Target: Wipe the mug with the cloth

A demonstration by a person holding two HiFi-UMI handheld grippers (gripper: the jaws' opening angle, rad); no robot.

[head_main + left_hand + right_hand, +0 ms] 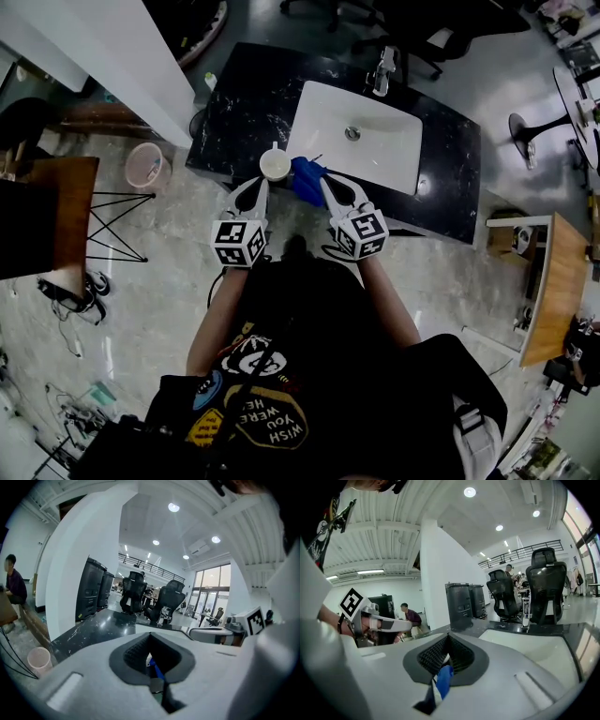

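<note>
In the head view a white mug (pixel 275 165) is at the near edge of the black counter (pixel 234 112), its mouth facing up. My left gripper (pixel 260 185) reaches its near side with the jaws together; in the left gripper view a sliver of white shows between the pads (pixel 136 651), so it looks shut on the mug's wall. A blue cloth (pixel 307 178) bunches just right of the mug. My right gripper (pixel 325 184) is shut on it, and a blue fold (pixel 443 682) hangs out between its closed pads. The cloth touches or nearly touches the mug.
A white sink basin (pixel 375 150) with a faucet (pixel 382 70) is set in the counter behind the cloth. A pink bin (pixel 145 167) stands on the floor at the left beside a white pillar (pixel 122 56). Wooden tables (pixel 553 281) flank the area.
</note>
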